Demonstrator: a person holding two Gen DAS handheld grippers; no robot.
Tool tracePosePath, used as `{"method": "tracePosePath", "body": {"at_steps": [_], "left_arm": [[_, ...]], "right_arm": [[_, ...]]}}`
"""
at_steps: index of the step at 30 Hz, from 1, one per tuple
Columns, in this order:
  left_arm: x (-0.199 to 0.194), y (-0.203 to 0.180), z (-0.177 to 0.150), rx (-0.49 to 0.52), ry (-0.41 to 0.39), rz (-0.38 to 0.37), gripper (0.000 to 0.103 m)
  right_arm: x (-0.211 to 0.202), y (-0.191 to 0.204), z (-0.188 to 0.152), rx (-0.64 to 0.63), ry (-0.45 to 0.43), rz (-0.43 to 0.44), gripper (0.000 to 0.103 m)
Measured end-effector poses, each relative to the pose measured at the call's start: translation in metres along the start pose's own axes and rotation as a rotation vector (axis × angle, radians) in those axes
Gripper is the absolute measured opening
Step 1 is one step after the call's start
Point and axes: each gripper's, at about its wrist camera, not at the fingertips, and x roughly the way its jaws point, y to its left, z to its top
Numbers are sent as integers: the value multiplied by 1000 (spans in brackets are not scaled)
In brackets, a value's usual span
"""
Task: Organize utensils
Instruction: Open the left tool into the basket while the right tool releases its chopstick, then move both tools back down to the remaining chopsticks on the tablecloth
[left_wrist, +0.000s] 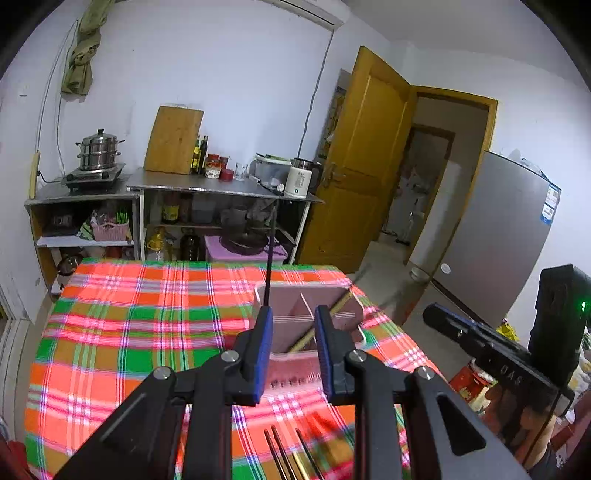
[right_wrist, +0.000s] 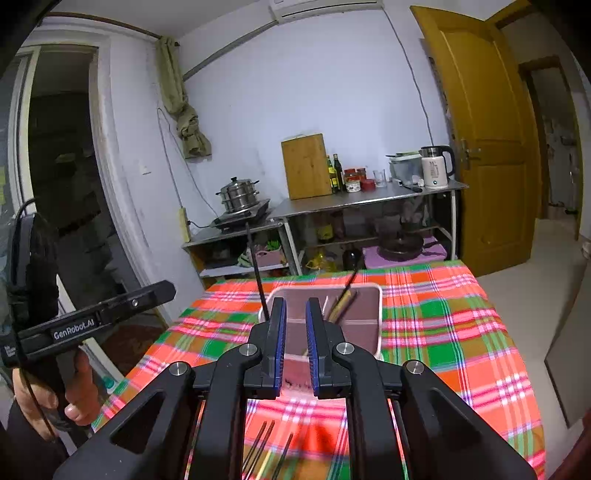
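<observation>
Mostly slim chopsticks (right_wrist: 260, 452), plaid cloth (right_wrist: 443, 317).

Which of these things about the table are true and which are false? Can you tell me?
1. The tablecloth is plain white. False: it is checked in red, green and orange.
2. A white-rimmed box stands on the table with chopsticks leaning in it. True.
3. The left gripper is squeezing a spoon. False: its jaws stand apart with nothing between them.
4. More chopsticks lie on the cloth near the camera. True.
5. A steel pot sits on the cooker by the wall. True.
6. The yellow door is shut. False: it stands open.
</observation>
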Motion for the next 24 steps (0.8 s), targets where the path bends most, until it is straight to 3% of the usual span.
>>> {"method": "tracePosePath", "body": {"at_steps": [11, 24], "left_arm": [[-20, -2, -66, -20, 60, 10, 24], [1, 16, -114, -65, 168, 33, 24]], "right_arm": [[-19, 4, -54, 5, 80, 16, 11], [3, 4, -98, 18, 199, 18, 11]]}}
